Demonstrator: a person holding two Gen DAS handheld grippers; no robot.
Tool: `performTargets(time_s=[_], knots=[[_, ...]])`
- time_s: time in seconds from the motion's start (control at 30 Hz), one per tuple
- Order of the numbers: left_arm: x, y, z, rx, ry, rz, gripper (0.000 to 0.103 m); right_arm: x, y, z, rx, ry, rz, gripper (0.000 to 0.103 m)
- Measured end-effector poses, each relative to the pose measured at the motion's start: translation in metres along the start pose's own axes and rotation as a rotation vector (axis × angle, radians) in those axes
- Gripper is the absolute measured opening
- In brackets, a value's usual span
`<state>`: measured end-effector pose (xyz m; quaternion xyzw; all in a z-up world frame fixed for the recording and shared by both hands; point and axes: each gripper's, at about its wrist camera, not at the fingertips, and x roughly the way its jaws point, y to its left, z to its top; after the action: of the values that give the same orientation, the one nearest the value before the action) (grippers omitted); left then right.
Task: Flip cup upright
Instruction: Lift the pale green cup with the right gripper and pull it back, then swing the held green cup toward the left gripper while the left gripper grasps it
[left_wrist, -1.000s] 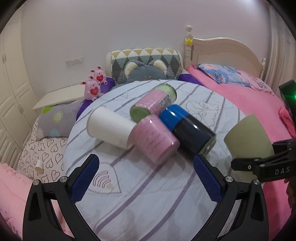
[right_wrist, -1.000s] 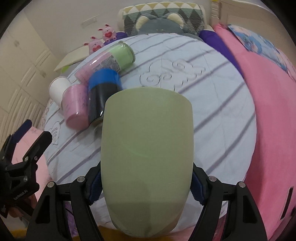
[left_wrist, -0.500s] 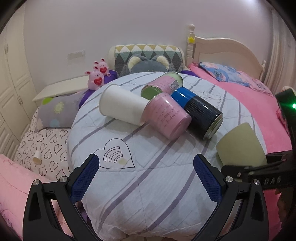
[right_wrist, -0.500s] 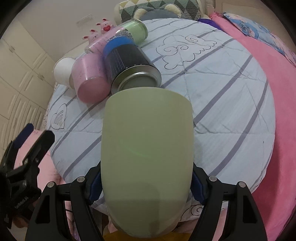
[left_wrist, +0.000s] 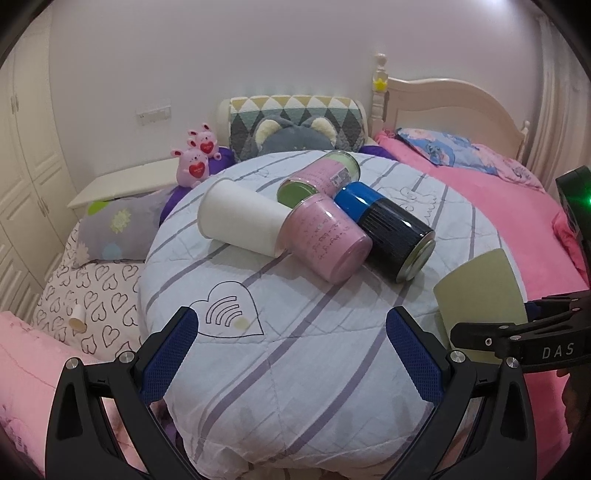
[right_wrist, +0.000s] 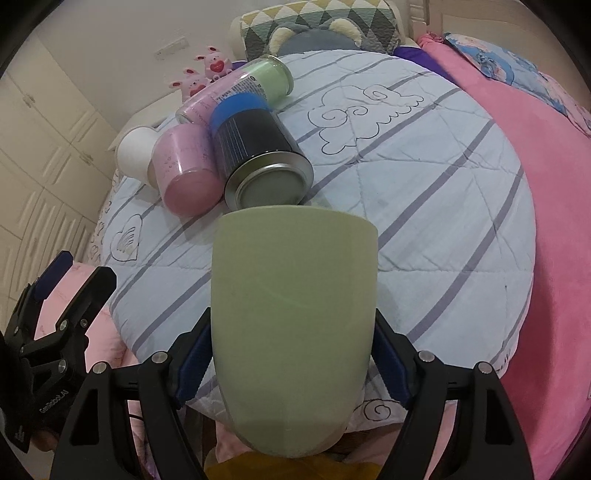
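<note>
Filling the middle of the right wrist view, a pale green cup (right_wrist: 293, 325) is clamped between the blue pads (right_wrist: 190, 363) of the right gripper (right_wrist: 291, 365), whose jaws are closed against its sides. The cup is matte and plain, wider at the far end and rounded at the near end; no handle or print is seen on it. It is held over the near edge of a round cushion (right_wrist: 424, 206) covered in pale blue cloth with purple stripes.

In the left wrist view the same cup (left_wrist: 480, 295) is seen at the right edge, beside the cushion (left_wrist: 295, 350). The left gripper (left_wrist: 291, 347) is spread wide, with nothing between its pads.

"DAS" is read on the right gripper's black frame (left_wrist: 517, 343). Small print is seen on a pink can (left_wrist: 328, 240) and a dark can with a blue band (left_wrist: 388, 229), both lying on the cushion beside a white paper cup (left_wrist: 240, 221), but it is too small to be read.
</note>
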<state>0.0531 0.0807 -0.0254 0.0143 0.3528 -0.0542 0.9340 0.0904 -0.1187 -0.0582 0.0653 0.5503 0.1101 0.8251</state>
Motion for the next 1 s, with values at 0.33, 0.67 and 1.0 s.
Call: performTargets(time_s=[0.33, 0.67, 1.0], knots=[[-0.001, -0.009, 0.000, 0.010, 0.010, 0.007, 0.103, -0.002, 0.000, 0.006, -0.029, 0.013, -0.007, 0.079], [0.000, -0.012, 0.000, 0.005, 0.020, 0.016, 0.103, -0.005, 0.004, 0.015, -0.088, 0.021, -0.063, 0.080], [-0.006, -0.020, 0.006, -0.019, 0.012, 0.011, 0.103, -0.034, -0.006, 0.025, -0.078, -0.055, -0.021, 0.080]])
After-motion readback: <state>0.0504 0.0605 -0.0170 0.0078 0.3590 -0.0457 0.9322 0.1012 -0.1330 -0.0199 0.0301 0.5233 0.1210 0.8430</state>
